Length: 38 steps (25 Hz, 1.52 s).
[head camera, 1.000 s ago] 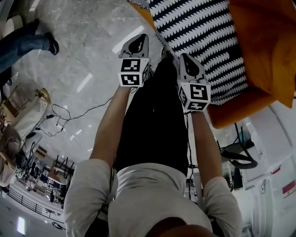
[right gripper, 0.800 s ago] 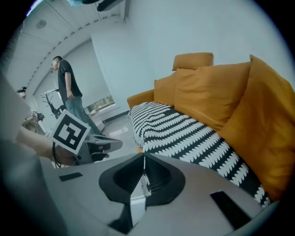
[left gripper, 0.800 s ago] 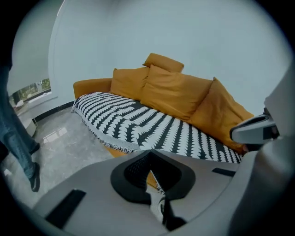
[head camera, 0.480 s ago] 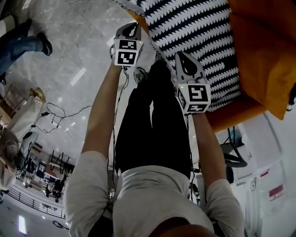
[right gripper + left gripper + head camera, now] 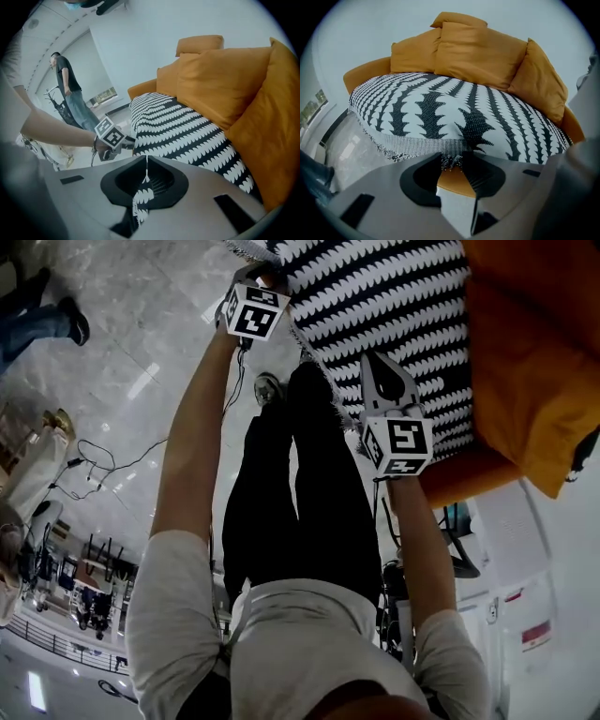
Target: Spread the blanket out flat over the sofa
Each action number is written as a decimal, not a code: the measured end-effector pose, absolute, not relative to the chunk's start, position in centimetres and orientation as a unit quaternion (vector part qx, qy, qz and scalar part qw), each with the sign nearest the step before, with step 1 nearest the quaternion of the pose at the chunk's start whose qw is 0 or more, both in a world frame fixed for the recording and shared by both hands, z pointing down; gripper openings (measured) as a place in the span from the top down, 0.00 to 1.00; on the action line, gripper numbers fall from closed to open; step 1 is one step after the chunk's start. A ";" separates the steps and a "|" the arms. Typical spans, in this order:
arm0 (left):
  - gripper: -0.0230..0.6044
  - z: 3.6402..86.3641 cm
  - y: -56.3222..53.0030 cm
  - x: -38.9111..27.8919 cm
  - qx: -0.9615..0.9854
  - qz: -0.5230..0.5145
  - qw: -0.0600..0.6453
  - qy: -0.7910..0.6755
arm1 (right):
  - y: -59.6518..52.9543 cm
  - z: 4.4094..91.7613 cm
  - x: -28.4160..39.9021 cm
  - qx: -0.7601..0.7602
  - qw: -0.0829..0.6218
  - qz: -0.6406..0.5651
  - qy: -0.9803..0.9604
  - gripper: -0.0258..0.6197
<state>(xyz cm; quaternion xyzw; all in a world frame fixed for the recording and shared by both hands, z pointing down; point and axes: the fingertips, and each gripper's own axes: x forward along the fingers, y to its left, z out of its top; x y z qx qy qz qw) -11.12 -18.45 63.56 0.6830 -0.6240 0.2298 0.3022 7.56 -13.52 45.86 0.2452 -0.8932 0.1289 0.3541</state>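
The left gripper has jaws that have just been opening and now stand wide. The blanket's fringed front edge sits at their tips, unpinched. The right gripper is clamped on a fold of that same edge. In the head view the blanket covers the orange sofa seat from twelve to one o'clock. Marble floor lies open from nine to eleven, with a bystander's legs at ten.

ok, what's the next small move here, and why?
Probably lower the right gripper to the seat's front edge and open it. It is shut on the blanket hem. The left gripper has just been opening its jaws, with the blanket's edge loose between them, and the blanket already covers the orange sofa seat.
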 end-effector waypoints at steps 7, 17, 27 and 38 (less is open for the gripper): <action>0.92 63.3 -17.9 -12.7 0.669 0.216 0.306 -0.642 | -14.2 46.0 7.7 0.240 0.360 0.125 -0.893 0.89; 0.93 60.3 -11.6 -15.4 0.660 0.208 0.284 -0.664 | -11.0 45.4 5.9 0.222 0.356 0.115 -0.900 0.89; 0.92 56.7 -10.6 -15.0 0.680 0.176 0.266 -0.660 | -7.6 44.7 4.3 0.204 0.356 0.097 -0.907 0.89; 0.95 62.0 -4.6 -13.0 0.656 0.162 0.311 -0.669 | -5.6 46.4 3.6 0.197 0.368 0.091 -0.904 0.89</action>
